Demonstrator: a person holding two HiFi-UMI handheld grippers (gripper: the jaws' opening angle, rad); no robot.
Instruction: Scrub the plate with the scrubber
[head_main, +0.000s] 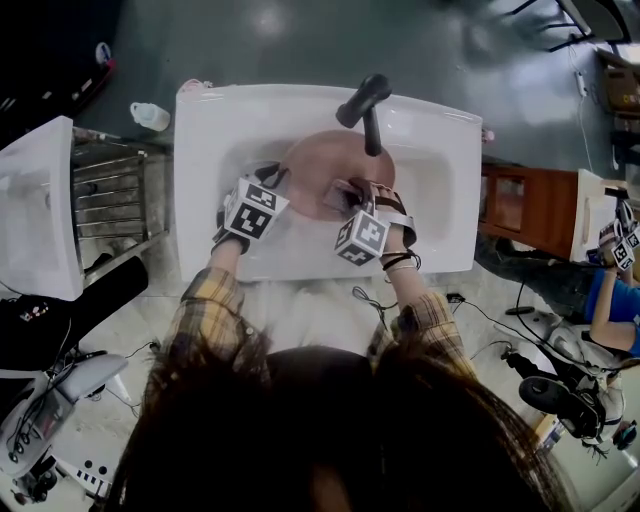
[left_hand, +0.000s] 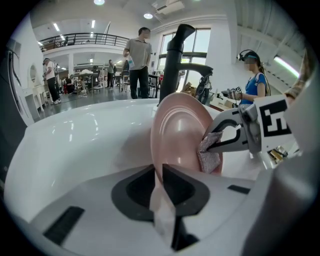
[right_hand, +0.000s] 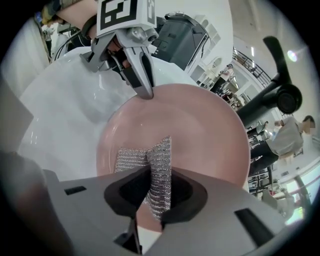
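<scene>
Pink round plate (right_hand: 200, 125) stands on edge inside white sink basin (head_main: 440, 200), near black faucet (head_main: 366, 105). Left gripper (left_hand: 161, 172) clenched on the plate's left rim. Right gripper (right_hand: 152, 187) clenched on silver mesh scrubber (right_hand: 159, 155), which lies against the plate's face.

A glossy grey floor (head_main: 300, 40), tall windows (left_hand: 202, 47), ceiling spotlights (left_hand: 148, 16) and a railed mezzanine (left_hand: 85, 39) make up the hall.
</scene>
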